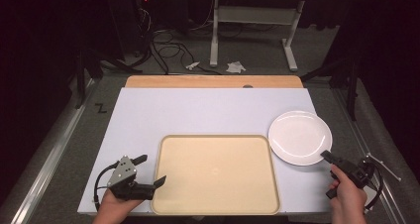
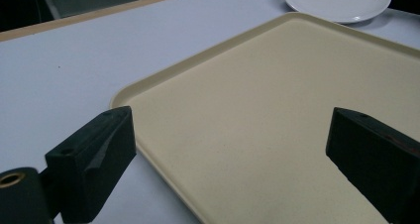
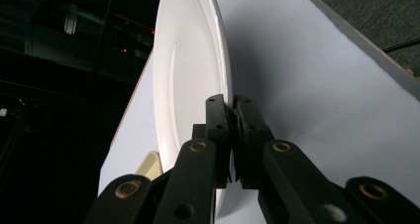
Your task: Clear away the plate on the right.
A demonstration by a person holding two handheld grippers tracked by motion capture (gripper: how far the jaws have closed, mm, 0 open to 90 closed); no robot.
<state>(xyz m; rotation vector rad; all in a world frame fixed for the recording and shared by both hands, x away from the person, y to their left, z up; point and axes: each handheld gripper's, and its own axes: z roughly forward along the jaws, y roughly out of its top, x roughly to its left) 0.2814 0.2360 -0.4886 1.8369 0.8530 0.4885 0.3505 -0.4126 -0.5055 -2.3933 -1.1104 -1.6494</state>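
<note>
On the left we see the left gripper [image 1: 151, 170] resting at the near left corner of the tray [image 1: 216, 204], its jaws wide apart with one over the tray's edge and nothing between them. The beige tray sits in the near middle of the white table [image 1: 198, 110] and holds nothing. Moving right, the white plate [image 1: 297, 135] lies just beside the tray's far right corner, bare as well. The right gripper [image 1: 326, 155] is clamped tight on the plate's near rim.
</note>
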